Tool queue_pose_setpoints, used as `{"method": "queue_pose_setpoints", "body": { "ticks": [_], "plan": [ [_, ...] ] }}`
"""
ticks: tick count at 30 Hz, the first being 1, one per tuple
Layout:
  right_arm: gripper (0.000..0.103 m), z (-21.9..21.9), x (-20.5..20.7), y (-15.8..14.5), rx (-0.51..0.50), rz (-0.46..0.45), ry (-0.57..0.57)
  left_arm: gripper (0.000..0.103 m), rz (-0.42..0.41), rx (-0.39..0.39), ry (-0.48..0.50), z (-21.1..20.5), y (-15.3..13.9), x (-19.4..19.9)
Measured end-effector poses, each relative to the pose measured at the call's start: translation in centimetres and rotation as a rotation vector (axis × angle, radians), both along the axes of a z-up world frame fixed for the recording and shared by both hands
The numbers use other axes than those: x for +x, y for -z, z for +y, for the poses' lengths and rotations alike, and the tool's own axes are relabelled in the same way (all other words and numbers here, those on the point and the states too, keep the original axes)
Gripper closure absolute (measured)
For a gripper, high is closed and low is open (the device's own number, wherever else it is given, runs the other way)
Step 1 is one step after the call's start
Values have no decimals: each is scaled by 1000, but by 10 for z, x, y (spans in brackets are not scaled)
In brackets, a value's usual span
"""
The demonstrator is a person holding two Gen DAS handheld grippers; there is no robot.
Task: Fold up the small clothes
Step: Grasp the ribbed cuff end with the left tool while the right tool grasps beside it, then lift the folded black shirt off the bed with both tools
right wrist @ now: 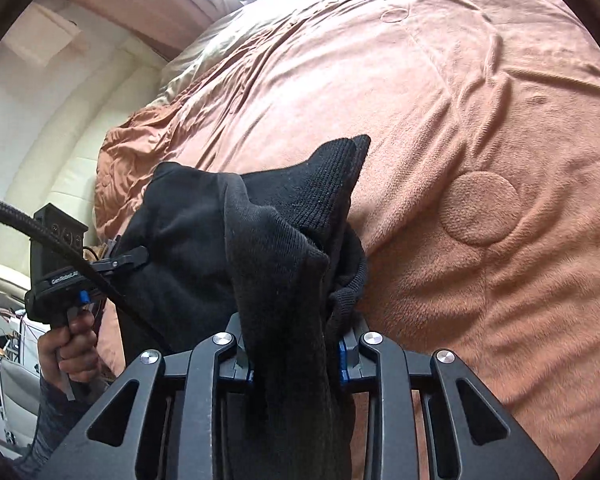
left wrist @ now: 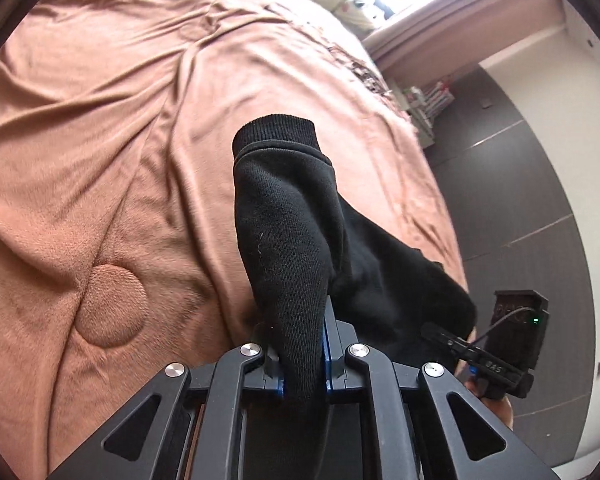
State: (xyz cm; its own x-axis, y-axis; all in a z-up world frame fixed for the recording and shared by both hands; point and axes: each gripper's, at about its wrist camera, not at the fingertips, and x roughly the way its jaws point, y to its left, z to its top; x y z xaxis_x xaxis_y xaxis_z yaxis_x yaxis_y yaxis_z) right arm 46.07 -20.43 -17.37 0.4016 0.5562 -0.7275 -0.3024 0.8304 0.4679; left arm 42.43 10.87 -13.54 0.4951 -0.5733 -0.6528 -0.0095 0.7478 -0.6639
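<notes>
One black garment [left wrist: 296, 248] hangs between the two grippers above the brown bedspread [left wrist: 100, 140], its ribbed cuff sticking up past the tips of the left gripper [left wrist: 300, 360], whose jaws are clamped on a fold of the cloth. The right gripper [right wrist: 296, 352] is likewise closed on a bunched fold of the same garment, with a ribbed edge rising ahead of it. From the right wrist view, one hand [right wrist: 70, 346] grips the other tool's handle at the left.
</notes>
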Motion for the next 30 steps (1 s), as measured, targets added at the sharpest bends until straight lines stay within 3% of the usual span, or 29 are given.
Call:
{"method": "queue_pose_setpoints", "body": {
  "ticks": [5, 14, 30],
  "plan": [
    [83, -6, -16, -8, 39, -9, -18, 91, -37, -13, 15, -10, -19, -11],
    [84, -7, -55, -44, 28, -123, -71, 91, -121, -24, 35, -19, -57, -34],
    [85, -52, -127, -109, 88, -287, -63, 92, -290, -42, 125, -50, -138, -87]
  ]
}}
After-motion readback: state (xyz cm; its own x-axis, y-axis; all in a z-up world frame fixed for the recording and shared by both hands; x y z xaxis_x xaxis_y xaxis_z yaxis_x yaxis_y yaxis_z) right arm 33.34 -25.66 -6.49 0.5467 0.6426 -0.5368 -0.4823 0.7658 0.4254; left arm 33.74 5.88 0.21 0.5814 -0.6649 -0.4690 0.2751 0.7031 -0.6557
